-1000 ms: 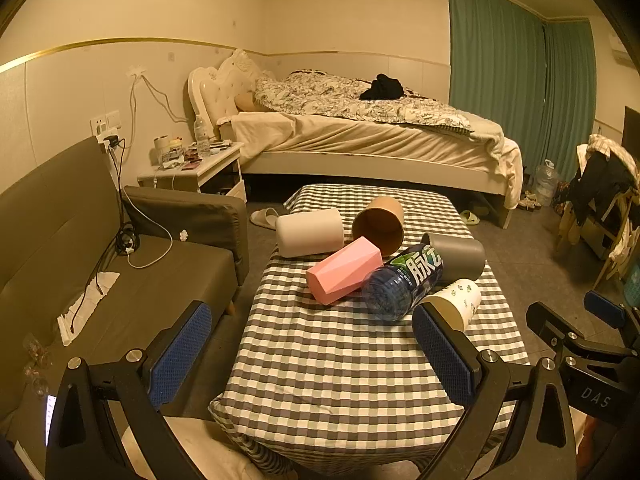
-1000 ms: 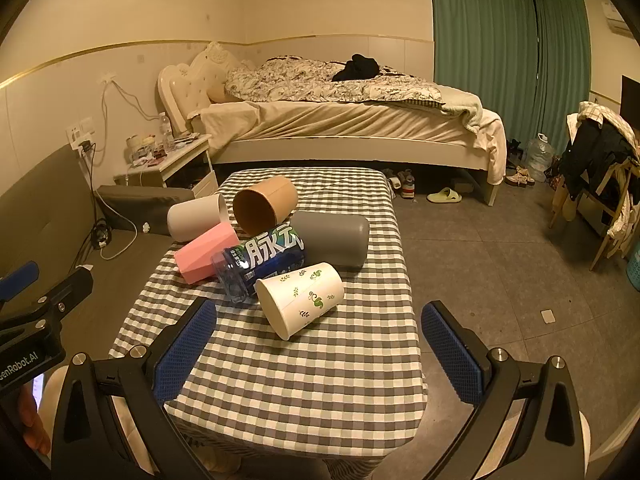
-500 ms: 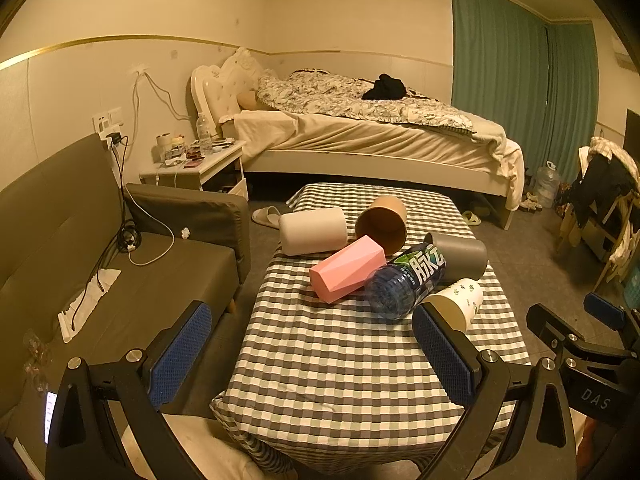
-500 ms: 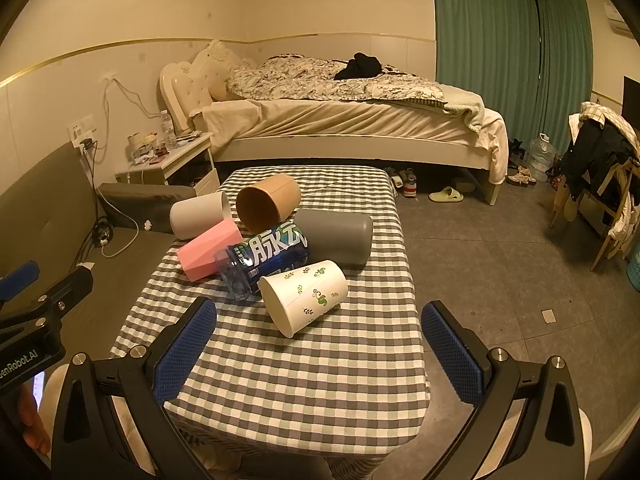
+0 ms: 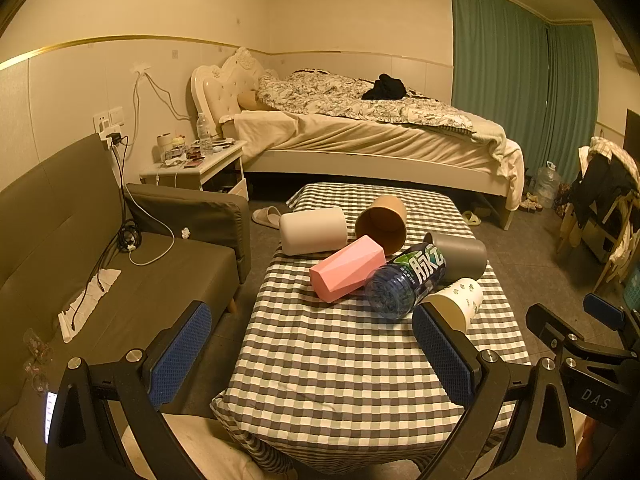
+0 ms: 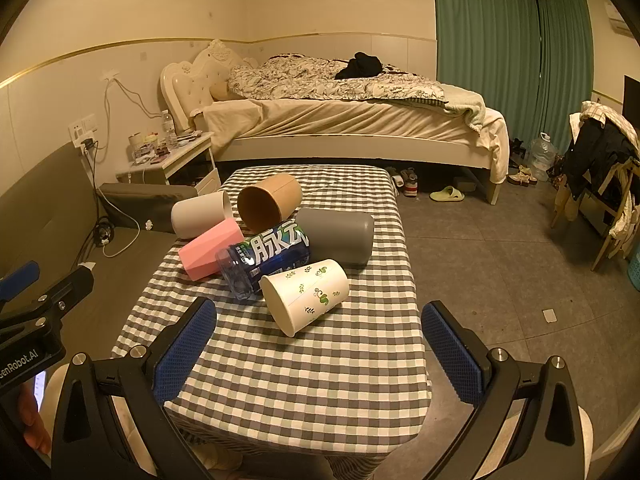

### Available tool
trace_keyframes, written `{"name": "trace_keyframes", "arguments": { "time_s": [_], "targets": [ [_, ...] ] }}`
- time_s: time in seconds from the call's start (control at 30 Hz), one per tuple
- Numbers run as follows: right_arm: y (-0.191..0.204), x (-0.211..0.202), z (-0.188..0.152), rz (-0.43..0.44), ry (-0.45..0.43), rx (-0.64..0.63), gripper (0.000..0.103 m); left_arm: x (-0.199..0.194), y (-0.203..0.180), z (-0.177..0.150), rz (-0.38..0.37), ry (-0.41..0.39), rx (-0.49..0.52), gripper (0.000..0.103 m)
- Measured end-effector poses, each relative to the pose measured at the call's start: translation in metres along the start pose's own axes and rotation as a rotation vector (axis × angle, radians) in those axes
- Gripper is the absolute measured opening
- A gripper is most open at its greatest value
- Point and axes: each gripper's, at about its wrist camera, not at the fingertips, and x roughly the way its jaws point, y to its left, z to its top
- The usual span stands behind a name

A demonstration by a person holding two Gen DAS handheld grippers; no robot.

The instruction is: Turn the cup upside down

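Cups lie in a heap on the checked table [image 6: 304, 376], all on their sides, none yet turned mouth-down: a white leaf-print cup [image 6: 306, 296] nearest the near edge with its mouth facing the holder, a grey cup [image 6: 340, 234] behind it, a brown paper cup [image 6: 268, 204], a pale cup [image 6: 198, 218] and a pink faceted cup [image 6: 210, 250]. A blue labelled bottle [image 6: 266, 258] lies among them, touching the leaf-print cup and the pink one. Both tools hang short of the pile and hold nothing: the right gripper [image 6: 318, 346] has its jaws spread wide with only tablecloth between them, and the left gripper [image 5: 312, 350] is likewise fully spread, its right-hand pad overlapping the leaf-print cup in view without contact that I can confirm. Which cup is meant is not evident; the leaf-print one appears the likeliest, being closest. Risks noted: the objects are round, unrestrained and leaning on one another, so pulling one out may set the bottle or a neighbour rolling toward the table edge and onto the floor. The paper cups look thin and would probably crush or ovalise under a firm pinch across the mouth. A grip near the rim may let the cup pivot during the turn. The cloth may drag and shift the whole pile.
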Motion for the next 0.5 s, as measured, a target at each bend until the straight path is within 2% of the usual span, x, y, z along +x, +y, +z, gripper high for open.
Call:
{"name": "trace_keyframes", "arguments": {
  "time_s": [0.5],
  "targets": [
    [-0.0009, 0.0001, 0.0005, 0.0, 0.002, 0.0, 0.103, 0.0002, 0.0, 0.0005, 0.0, 0.002, 0.0, 0.103]
  ]
}}
